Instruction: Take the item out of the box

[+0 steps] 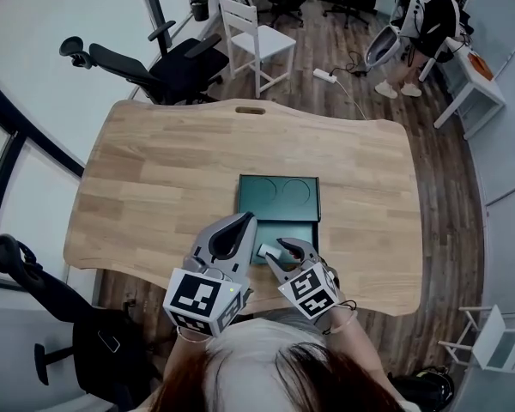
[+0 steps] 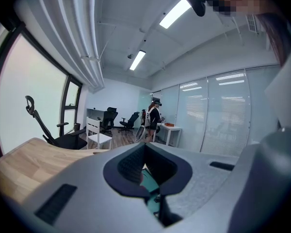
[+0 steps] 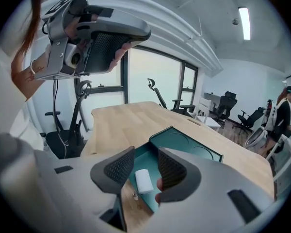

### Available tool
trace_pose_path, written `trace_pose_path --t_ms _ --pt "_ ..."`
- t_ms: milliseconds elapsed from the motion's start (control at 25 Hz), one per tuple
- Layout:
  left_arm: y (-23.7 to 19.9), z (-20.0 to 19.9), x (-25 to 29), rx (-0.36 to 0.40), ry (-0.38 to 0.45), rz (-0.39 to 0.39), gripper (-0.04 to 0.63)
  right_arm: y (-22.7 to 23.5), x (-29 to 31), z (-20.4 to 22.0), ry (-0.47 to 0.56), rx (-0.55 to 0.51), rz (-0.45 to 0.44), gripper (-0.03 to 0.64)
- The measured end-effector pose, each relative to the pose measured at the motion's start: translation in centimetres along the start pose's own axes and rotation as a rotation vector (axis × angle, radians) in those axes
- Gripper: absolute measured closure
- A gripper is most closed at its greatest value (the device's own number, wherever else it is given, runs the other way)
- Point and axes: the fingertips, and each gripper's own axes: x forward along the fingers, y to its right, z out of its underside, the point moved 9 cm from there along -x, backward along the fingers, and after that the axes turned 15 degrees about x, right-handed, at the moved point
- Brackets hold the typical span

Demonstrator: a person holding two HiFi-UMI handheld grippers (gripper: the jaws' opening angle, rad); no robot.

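A teal box (image 1: 302, 231) lies open on the wooden table (image 1: 154, 178), its lid (image 1: 279, 194) folded back with two round hollows. A small white roll (image 3: 144, 181) lies in the box's near end (image 3: 150, 152); in the head view the white roll (image 1: 263, 250) shows at the right gripper's tips. My right gripper (image 3: 145, 154) hangs over it, open, the roll seen between its jaws and untouched. In the head view the right gripper (image 1: 277, 249) is at the box's front edge. My left gripper (image 1: 245, 221) is just left of the box, shut and empty, raised above the right one (image 3: 104, 38).
Black office chairs (image 1: 167, 63) and a white chair (image 1: 256, 41) stand beyond the table's far edge. A person (image 1: 429, 20) stands by a white desk (image 1: 476, 80) at the far right. An exercise bike (image 3: 63, 130) is off the table's side.
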Motion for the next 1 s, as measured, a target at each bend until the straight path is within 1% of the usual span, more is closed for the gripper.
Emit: trace_pose_path --t_ms 240,560,840,1000 --pt "-0.5 0.1 1.0 -0.012 -0.012 -0.01 0.589 0.8 1.7 0.6 -0.067 -0.012 -0.027 0.44" --pt "-1.1 0.6 2.4 -0.023 -0.03 -0.017 0.589 1.8 4.2 1.4 -0.171 -0.004 -0.058 0.434" --pt "-1.8 0.8 3.7 -0.034 -0.049 -0.026 0.589 2.5 6.1 2.2 -0.277 0.014 -0.111 0.431" --pt "-2.2 0.9 4.2 -0.037 -0.055 -0.029 0.589 2.8 7.1 2.6 -0.317 0.014 -0.127 0.425"
